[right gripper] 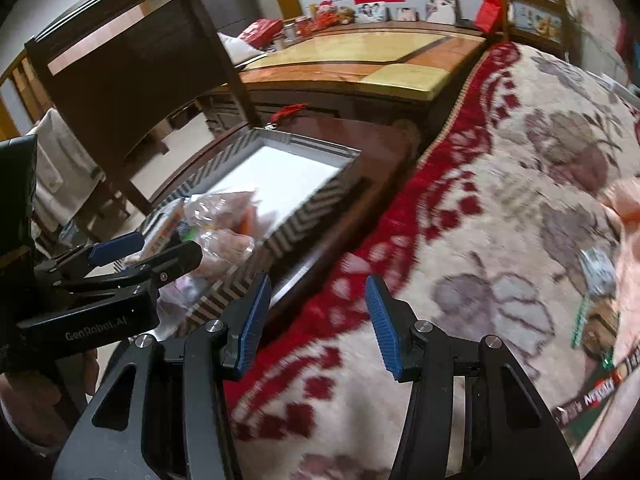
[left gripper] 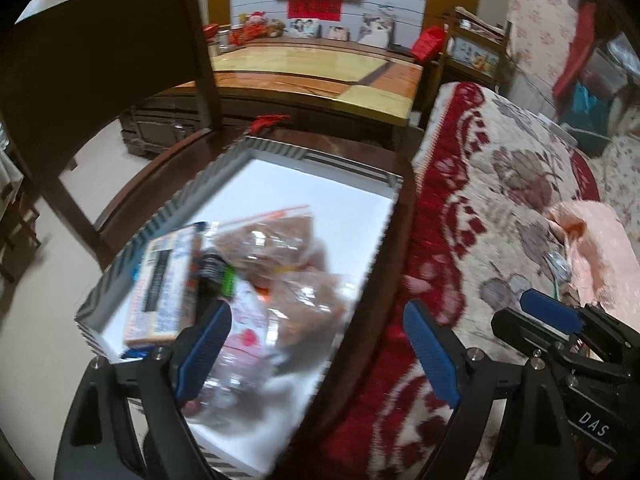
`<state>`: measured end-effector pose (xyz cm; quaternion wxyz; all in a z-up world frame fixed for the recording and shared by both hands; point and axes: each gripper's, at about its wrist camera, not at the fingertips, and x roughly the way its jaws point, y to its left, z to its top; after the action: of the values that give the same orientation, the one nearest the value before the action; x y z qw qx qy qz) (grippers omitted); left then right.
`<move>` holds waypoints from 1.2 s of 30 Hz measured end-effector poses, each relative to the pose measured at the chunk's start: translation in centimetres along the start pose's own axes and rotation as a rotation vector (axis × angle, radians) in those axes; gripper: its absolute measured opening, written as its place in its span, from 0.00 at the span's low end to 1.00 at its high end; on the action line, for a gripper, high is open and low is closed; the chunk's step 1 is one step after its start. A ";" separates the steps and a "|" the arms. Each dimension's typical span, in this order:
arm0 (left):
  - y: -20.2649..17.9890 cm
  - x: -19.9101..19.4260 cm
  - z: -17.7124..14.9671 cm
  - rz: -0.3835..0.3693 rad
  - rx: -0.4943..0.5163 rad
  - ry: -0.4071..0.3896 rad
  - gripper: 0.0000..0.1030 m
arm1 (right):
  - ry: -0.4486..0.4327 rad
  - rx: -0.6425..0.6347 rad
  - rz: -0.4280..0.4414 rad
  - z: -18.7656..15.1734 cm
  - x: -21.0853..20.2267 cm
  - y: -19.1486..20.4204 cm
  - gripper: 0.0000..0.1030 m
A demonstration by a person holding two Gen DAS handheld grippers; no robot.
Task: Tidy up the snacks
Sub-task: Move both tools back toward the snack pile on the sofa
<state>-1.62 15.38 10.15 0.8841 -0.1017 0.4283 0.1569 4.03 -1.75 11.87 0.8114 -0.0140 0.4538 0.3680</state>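
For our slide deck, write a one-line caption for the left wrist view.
Open left tool above a striped box holding bagged snacks, beside a red-patterned blanket.

A box sits on a chair seat, filling most of it, with the chair's back behind its left corner. Snack bags lie heaped in the box's near end; its far end is bare. A sofa stands just right of the chair. More snacks lie on the sofa's right side. A table stands behind both.
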 end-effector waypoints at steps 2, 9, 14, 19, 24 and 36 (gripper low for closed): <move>-1.2 -0.1 -0.2 -0.013 0.019 0.001 0.87 | -0.001 0.012 -0.014 -0.7 -0.7 -1.0 0.48; -4.9 -0.1 -0.8 -0.059 0.080 0.013 0.87 | -0.012 0.063 -0.064 -2.7 -3.1 -4.2 0.48; -7.2 0.1 -1.3 -0.100 0.111 0.024 0.87 | -0.025 0.110 -0.100 -4.1 -4.9 -6.9 0.48; -9.2 0.2 -1.6 -0.131 0.143 0.034 0.87 | -0.026 0.152 -0.125 -5.3 -5.9 -9.1 0.48; -11.0 0.7 -2.0 -0.153 0.172 0.052 0.87 | -0.024 0.189 -0.146 -6.5 -6.7 -11.1 0.48; -14.2 1.9 -2.9 -0.189 0.231 0.086 0.87 | -0.030 0.259 -0.197 -8.7 -8.5 -15.3 0.48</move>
<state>2.63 1.62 7.52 0.8815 -0.0457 0.4697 0.0182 4.34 -20.98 8.38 0.8454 0.0518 0.4817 0.2250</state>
